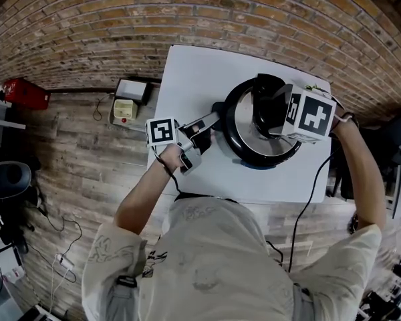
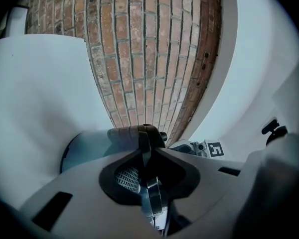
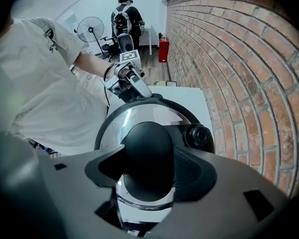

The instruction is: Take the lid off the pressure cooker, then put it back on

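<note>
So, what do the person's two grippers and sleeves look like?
Both the left gripper and right gripper have grey bodies and carry a white cube with black square markers. A black cable runs from the right one. The short sleeves are pale.

Counter (image 1: 194, 79): white top, far edge against a brick wall (image 1: 187, 12). Floor (image 1: 73, 152): wood planks. Beige box with a red button (image 1: 123, 109) on the floor just beside the counter, a white box (image 1: 134, 89) touching it on the wall side. Red canister (image 1: 23, 93) near the wall base. Loose cables (image 1: 60, 259) on the floor. Standing fan (image 3: 90, 29) and a second person wearing a backpack (image 3: 125, 21), well apart from the counter.
</note>
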`<state>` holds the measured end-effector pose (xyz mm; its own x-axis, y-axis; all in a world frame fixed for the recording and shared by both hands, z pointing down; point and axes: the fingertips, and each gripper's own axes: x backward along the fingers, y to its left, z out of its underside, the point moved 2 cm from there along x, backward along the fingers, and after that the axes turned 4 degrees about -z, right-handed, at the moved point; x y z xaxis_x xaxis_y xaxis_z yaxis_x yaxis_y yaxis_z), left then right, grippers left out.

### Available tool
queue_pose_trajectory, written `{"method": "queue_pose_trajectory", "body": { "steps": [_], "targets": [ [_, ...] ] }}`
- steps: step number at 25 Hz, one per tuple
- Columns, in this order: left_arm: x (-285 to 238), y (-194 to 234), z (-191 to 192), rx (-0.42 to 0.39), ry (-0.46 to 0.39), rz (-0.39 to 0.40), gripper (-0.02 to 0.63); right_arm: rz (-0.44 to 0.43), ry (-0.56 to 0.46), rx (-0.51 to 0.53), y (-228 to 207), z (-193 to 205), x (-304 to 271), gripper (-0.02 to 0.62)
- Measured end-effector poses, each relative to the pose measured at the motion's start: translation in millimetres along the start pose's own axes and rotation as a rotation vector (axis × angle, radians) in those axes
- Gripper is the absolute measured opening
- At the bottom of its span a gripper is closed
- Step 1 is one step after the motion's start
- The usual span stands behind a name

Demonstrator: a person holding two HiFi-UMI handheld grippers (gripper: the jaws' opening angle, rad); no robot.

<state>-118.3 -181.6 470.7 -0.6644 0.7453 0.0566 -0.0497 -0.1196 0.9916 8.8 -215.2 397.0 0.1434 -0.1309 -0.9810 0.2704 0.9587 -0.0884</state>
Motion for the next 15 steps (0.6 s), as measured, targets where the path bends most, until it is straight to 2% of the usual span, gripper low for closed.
{"method": "queue_pose_trajectory", "body": {
  "steps": [5,15],
  "targets": [
    [1.2,0.5,-0.6,-0.003,-0.009,-0.006,0.077,-0.005,0.005,-0.019,-0.6,-0.6,0.3,0.293],
    [0.9,0.3,-0.3,0.002,-0.024,0.000,0.075,-0.015,-0.002,-0.129,-2.6,-1.5,-0.2,0.299]
  ]
}}
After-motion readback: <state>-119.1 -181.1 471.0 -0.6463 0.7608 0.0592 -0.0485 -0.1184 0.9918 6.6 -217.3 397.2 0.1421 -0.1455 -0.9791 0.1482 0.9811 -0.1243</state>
